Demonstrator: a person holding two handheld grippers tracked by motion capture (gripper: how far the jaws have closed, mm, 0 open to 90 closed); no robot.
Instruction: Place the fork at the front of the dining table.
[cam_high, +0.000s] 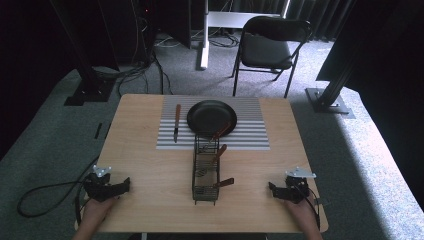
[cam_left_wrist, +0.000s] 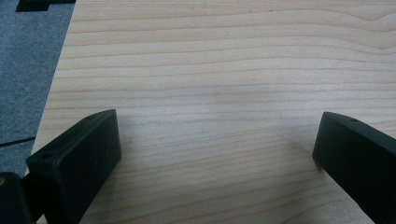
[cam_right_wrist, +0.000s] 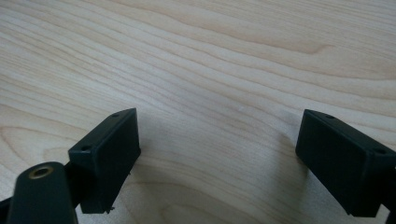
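Note:
My left gripper rests on the wooden table near its front left corner, held by a hand. In the left gripper view its jaws stand wide apart over bare wood, nothing between them. My right gripper rests near the front right corner, also in a hand. Its jaws are open in the right gripper view, with only wood grain between them. A black wire rack stands in the middle of the table holding wooden-handled utensils.
A black frying pan lies on a striped mat at the back of the table. A wooden-handled knife lies on the mat's left part. A black folding chair stands beyond the table. Cables trail off the left edge.

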